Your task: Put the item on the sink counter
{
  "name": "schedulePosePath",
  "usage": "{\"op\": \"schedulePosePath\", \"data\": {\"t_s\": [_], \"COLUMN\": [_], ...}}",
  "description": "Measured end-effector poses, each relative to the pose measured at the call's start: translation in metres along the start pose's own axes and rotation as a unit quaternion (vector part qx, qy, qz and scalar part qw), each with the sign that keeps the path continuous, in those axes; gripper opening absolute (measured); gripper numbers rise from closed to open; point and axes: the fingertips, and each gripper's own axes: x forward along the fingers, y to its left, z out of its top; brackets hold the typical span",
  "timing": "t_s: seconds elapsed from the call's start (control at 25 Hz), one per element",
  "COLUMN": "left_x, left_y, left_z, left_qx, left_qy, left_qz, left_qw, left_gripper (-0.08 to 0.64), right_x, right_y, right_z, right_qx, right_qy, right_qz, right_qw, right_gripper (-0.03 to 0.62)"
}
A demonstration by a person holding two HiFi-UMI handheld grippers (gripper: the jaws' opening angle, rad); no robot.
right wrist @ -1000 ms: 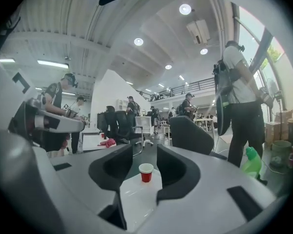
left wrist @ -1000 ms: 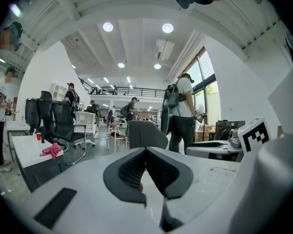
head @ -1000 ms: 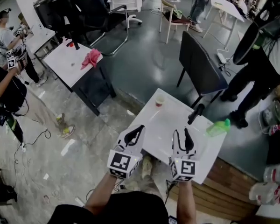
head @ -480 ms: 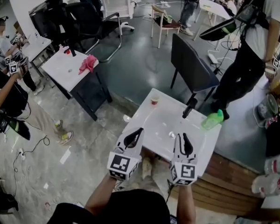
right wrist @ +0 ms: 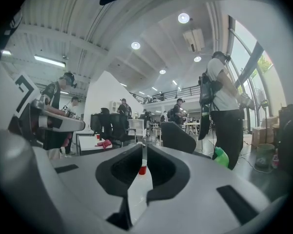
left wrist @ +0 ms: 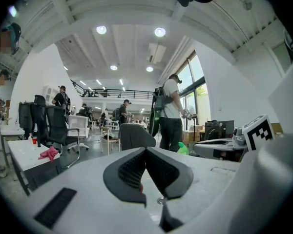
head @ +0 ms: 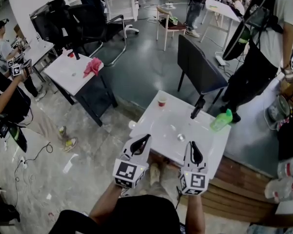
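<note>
While neither gripper carries anything, the step in hand looks like a pause between placings: the left gripper [head: 147, 137] has its fingers pressed together, and the right gripper [head: 193, 145] is closing its fingers to a thin slit with nothing between them. Both hover at the near edge of the white counter [head: 154, 126]. Which item is meant is unclear; a red cup [head: 161, 102] and a green bottle [head: 220, 120] already stand on it, near the black faucet [head: 198, 108]. Any further pick would first call for opening the fingers
</note>
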Motion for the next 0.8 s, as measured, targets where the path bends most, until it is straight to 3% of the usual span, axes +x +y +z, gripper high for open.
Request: {"op": "schedulePosePath", "data": {"t_s": [0.8], "left_x": [-0.0068], "left_y": [-0.0034], "left_z": [-0.0025], "left_qx": [0.001], "left_qy": [0.003], "left_qz": [0.002], "left_qw": [1.0], "left_gripper": [0.002], "right_x": [-0.0087], "right_y": [0.0031], "right_z": [-0.0034], "right_qx": [-0.004], "right_qy": [0.006], "right_qz": [0.001], "right_qw": [1.0], "right_gripper": [0.0]}}
